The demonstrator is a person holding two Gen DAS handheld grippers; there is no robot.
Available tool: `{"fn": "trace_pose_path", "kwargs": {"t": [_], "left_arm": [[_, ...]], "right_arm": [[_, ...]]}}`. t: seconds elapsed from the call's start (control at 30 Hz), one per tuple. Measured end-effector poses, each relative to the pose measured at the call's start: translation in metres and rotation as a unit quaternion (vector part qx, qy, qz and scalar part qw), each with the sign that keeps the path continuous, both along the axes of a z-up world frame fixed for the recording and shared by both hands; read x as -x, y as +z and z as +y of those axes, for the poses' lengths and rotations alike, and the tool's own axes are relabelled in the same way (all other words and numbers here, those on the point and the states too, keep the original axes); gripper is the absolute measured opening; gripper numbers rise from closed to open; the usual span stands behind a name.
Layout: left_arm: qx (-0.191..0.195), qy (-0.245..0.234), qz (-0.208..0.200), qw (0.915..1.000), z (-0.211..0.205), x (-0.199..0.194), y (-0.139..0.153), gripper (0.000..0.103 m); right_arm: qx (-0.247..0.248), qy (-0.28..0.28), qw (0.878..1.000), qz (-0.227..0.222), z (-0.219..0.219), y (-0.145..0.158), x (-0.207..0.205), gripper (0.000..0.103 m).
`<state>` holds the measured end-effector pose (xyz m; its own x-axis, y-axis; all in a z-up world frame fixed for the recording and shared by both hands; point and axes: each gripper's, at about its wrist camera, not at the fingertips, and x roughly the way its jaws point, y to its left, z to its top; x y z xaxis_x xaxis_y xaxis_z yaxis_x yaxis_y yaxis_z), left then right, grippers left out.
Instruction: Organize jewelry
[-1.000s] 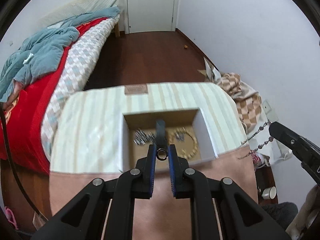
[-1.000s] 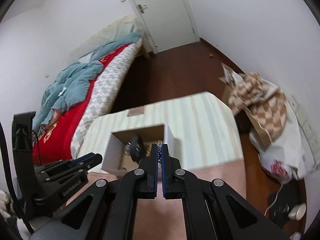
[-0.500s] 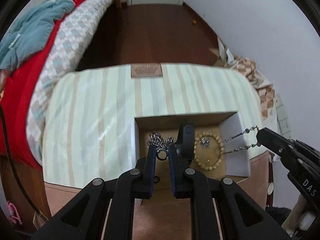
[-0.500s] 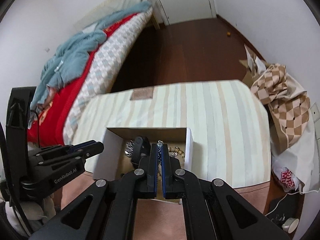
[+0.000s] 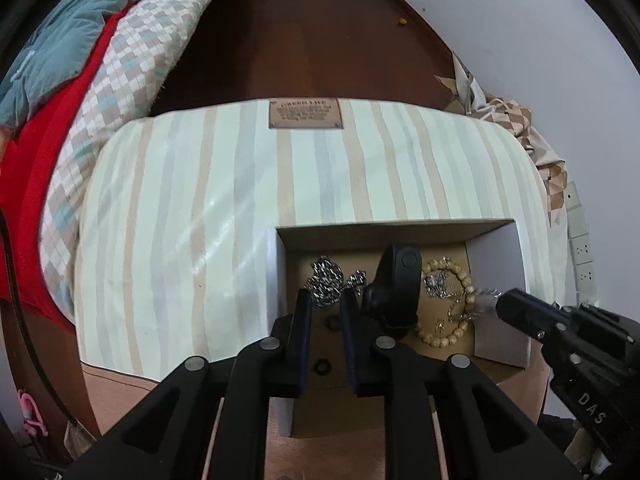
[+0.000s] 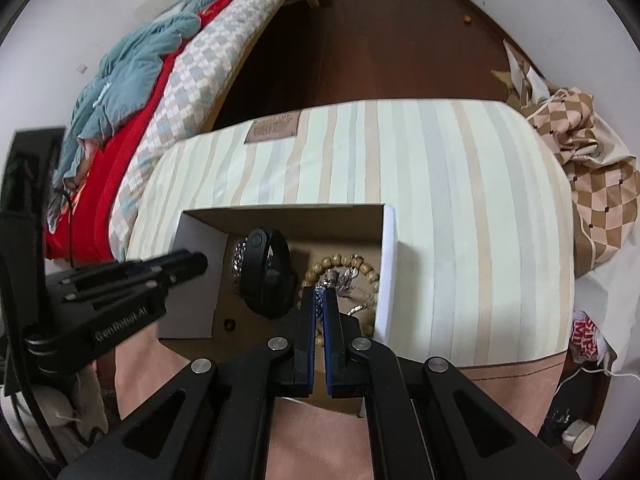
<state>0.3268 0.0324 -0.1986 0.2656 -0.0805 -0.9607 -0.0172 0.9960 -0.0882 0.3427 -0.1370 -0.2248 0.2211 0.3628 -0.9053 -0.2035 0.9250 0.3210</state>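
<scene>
An open cardboard box (image 5: 496, 264) sits on a striped cover (image 5: 200, 200). Inside lie a black watch (image 5: 396, 288), a silver chain (image 5: 326, 280) and a wooden bead bracelet (image 5: 464, 280). My left gripper (image 5: 325, 300) hovers over the box's left part; its jaws are opening with nothing between them. A small ring (image 5: 322, 367) lies on the box floor below it. My right gripper (image 6: 319, 296) is shut on a thin silver necklace (image 6: 319, 300) that hangs over the bracelet (image 6: 340, 264). In the left wrist view it (image 5: 505, 303) comes in from the right.
A bed with a red sheet (image 5: 48, 128) and a teal blanket (image 5: 60, 40) runs along the left. Dark wood floor (image 5: 320, 40) lies beyond the cover. A checkered bag (image 6: 592, 184) and a power strip (image 5: 580, 240) are at the right wall.
Both grippers came down over the box. The ring that my left fingertips pinched has gone from between them and lies in the box. The necklace now hangs inside the box.
</scene>
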Motion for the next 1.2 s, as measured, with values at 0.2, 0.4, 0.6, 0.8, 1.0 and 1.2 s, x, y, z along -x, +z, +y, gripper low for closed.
{"fn": "trace_pose_path", "kwargs": {"t": [0.2,0.4,0.6,0.8,1.0,1.2], "left_arm": [[-0.008,0.019,-0.026,0.9994,0.011,0.008,0.019,0.040],[-0.041,0.042,-0.065,0.9962,0.016,0.033,0.034,0.072],[-0.062,0.045,-0.065,0.9949,0.014,0.057,0.032,0.103],[-0.071,0.055,-0.082,0.9925,0.010,0.085,0.049,0.103],[-0.073,0.065,-0.115,0.9886,0.007,0.126,0.085,0.103],[-0.072,0.076,-0.151,0.9830,0.003,0.174,0.125,0.103]], "right_arm": [[0.009,0.000,1.000,0.004,0.002,0.009,0.002,0.006],[0.061,-0.005,0.998,-0.016,-0.002,0.026,0.013,0.065],[0.128,-0.037,0.991,-0.031,-0.009,0.028,0.032,0.097],[0.146,-0.057,0.987,-0.042,-0.014,0.038,0.059,0.102],[0.145,-0.070,0.984,-0.076,-0.019,0.078,0.102,0.102],[0.142,-0.078,0.979,-0.122,-0.023,0.130,0.155,0.102]]}}
